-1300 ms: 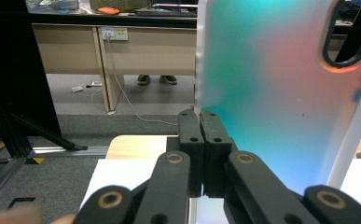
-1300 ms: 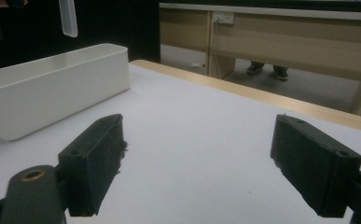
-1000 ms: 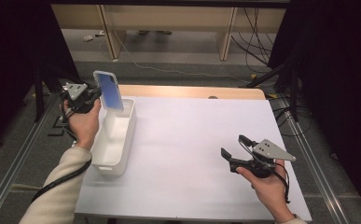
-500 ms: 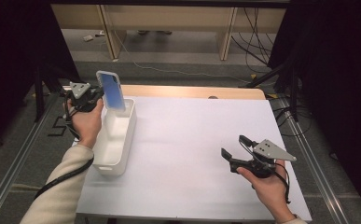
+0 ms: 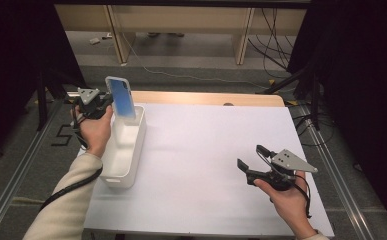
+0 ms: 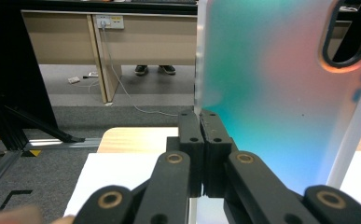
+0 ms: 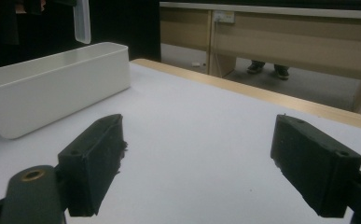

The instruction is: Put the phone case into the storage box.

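My left gripper (image 5: 102,103) is shut on the edge of a blue-green phone case (image 5: 120,97), holding it upright above the far end of a long white bin (image 5: 131,155) at the table's left. In the left gripper view the left gripper (image 6: 200,122) pinches the case (image 6: 271,84) at its left edge, and the case shades from teal to pink with a camera cut-out at top right. My right gripper (image 5: 250,157) rests low over the white table (image 5: 206,145) at the right, open with nothing between its fingers. In the right gripper view the right gripper (image 7: 201,163) stands wide apart.
The bin (image 7: 52,88) lies to the left in the right gripper view, with the case's lower end (image 7: 82,21) hanging above it. A wooden strip (image 5: 206,98) runs along the table's far edge. Desks, cables and black stands lie beyond.
The left hand has shifted the phone case slightly, keeping it upright over the bin's far end. The right hand has stayed still.
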